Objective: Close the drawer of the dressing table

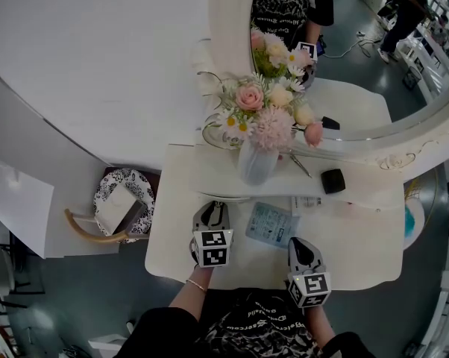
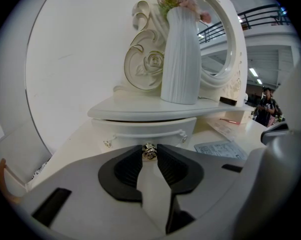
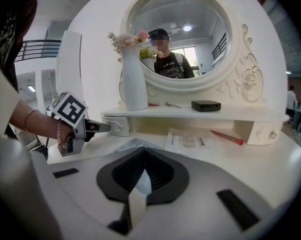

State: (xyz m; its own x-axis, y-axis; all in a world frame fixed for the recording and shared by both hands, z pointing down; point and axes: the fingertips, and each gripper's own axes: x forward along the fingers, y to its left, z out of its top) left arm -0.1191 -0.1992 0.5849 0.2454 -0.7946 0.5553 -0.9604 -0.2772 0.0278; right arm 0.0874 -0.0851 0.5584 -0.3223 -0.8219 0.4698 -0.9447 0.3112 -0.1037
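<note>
The white dressing table point(image 1: 359, 252) has a small curved drawer point(image 2: 143, 130) under its shelf point(image 2: 140, 111). The drawer's front stands close under the shelf's edge. My left gripper point(image 2: 149, 153) is shut on the drawer's small metal knob point(image 2: 149, 150), pinched between the dark pads. In the head view the left gripper point(image 1: 213, 207) points at the drawer point(image 1: 224, 198). The right gripper view shows the left gripper's tip against the drawer point(image 3: 115, 126). My right gripper point(image 1: 300, 245) hovers over the tabletop to the right. Its jaws point(image 3: 143, 155) are shut and hold nothing.
A white vase of flowers point(image 1: 256, 162) stands on the shelf above the drawer, before the oval mirror point(image 1: 388, 66). A black box point(image 1: 333, 180) and a metal tool point(image 1: 299, 164) lie on the shelf. A leaflet point(image 1: 273, 224) and a red pen point(image 3: 225, 136) lie on the tabletop. A patterned stool point(image 1: 124, 203) stands left.
</note>
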